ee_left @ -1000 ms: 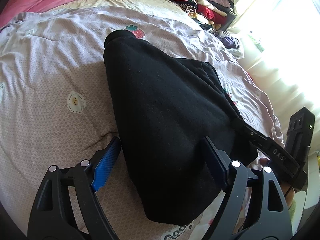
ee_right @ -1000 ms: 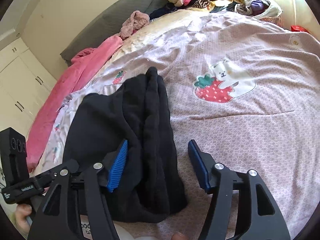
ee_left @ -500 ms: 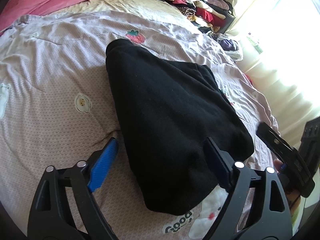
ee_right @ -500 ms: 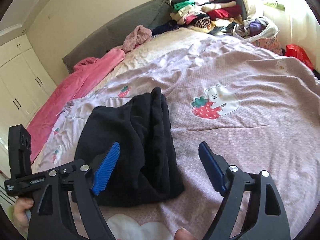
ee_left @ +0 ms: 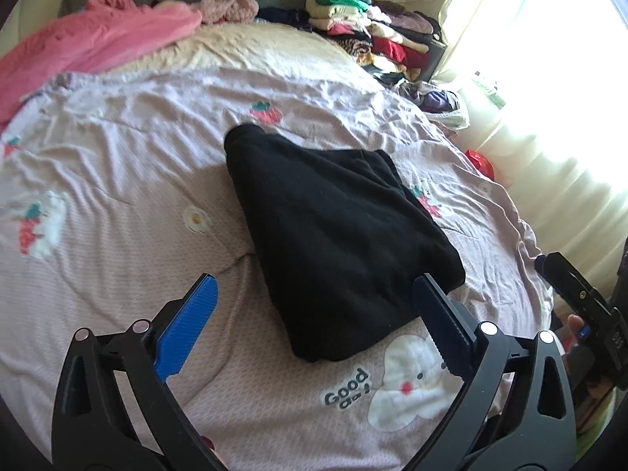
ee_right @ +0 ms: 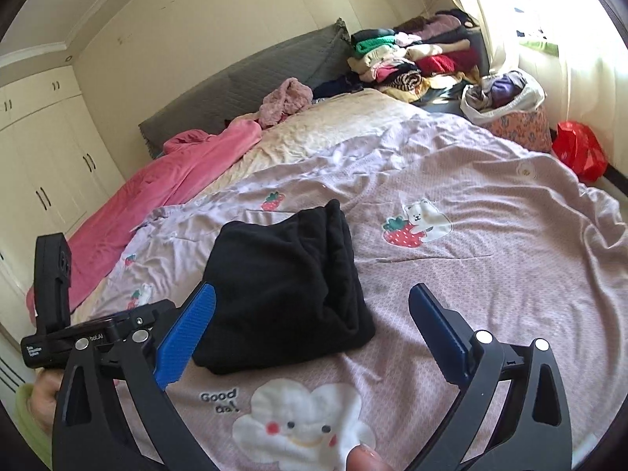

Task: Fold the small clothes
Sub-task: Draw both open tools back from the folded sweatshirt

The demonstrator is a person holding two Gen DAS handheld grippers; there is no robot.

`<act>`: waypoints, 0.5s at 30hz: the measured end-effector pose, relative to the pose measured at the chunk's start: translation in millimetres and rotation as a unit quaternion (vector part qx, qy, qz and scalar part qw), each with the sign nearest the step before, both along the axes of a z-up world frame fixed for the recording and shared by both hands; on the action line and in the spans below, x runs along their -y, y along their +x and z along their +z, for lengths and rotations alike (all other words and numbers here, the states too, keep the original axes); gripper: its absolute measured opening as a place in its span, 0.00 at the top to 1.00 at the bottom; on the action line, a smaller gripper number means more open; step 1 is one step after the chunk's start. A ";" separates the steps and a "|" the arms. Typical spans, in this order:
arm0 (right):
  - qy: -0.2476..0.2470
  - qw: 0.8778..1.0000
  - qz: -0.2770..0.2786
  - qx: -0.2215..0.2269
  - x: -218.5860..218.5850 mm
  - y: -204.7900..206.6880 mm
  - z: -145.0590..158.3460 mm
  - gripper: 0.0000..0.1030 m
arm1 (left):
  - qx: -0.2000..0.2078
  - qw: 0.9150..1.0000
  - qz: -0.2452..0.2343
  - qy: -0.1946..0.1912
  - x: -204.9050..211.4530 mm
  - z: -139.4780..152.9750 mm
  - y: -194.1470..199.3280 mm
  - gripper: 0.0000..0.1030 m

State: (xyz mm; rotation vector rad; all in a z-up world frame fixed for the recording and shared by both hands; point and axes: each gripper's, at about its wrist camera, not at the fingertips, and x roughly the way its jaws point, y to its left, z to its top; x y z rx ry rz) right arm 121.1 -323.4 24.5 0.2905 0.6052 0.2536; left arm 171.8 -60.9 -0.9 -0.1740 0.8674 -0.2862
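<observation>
Folded black garment (ee_left: 333, 231) lies beyond both widening jaws (nothing between them), untouched.

Black fleece garment (ee_left: 337, 227), folded into a thick wedge-shaped bundle, narrow at the far end, wide near the front. Lying flat on the pink printed bedspread (ee_left: 117, 204), between strawberry prints, beyond the cloud print.

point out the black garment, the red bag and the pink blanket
black garment (ee_right: 282, 282), right wrist view, middle of the folded top layer
red bag (ee_right: 580, 149), right wrist view, centre of its crumpled side
pink blanket (ee_left: 90, 43), left wrist view, middle of the bunched fabric
</observation>
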 end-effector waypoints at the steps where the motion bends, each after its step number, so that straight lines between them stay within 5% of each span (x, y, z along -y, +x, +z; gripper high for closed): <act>1: -0.002 1.000 0.001 0.004 -1.7 -4.3 3.0 0.05 | 0.005 1.000 0.000 0.003 -0.9 2.5 -3.0 0.09; 15: -0.044 0.998 0.019 0.042 -25.4 -55.6 32.9 0.05 | 0.043 0.998 0.009 0.034 -19.0 21.8 -53.8 0.09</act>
